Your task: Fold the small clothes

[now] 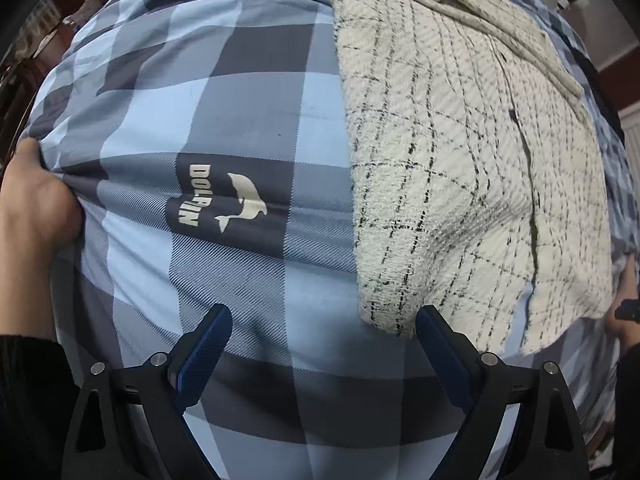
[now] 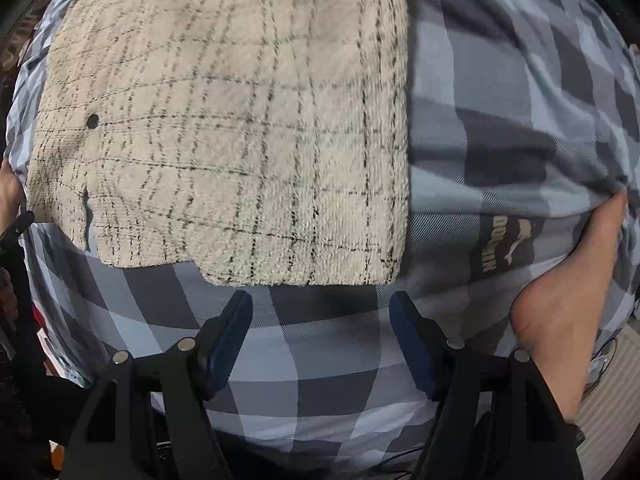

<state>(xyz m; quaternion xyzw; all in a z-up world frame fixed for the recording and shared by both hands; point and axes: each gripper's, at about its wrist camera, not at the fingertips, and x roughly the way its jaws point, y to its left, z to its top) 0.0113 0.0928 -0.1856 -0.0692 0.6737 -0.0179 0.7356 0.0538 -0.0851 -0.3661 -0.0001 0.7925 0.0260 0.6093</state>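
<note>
A cream garment with a thin black check lies flat on a blue plaid bed cover. It has a front opening with small dark buttons. In the left wrist view it fills the right half; my left gripper is open and empty just below its near left corner. In the right wrist view the garment fills the upper left; my right gripper is open and empty just below its bottom hem. A plain cream fabric piece lies at its far end.
The bed cover bears a dark patch with a dolphin logo, which also shows in the right wrist view. A bare hand presses the cover at the left, and shows in the right wrist view.
</note>
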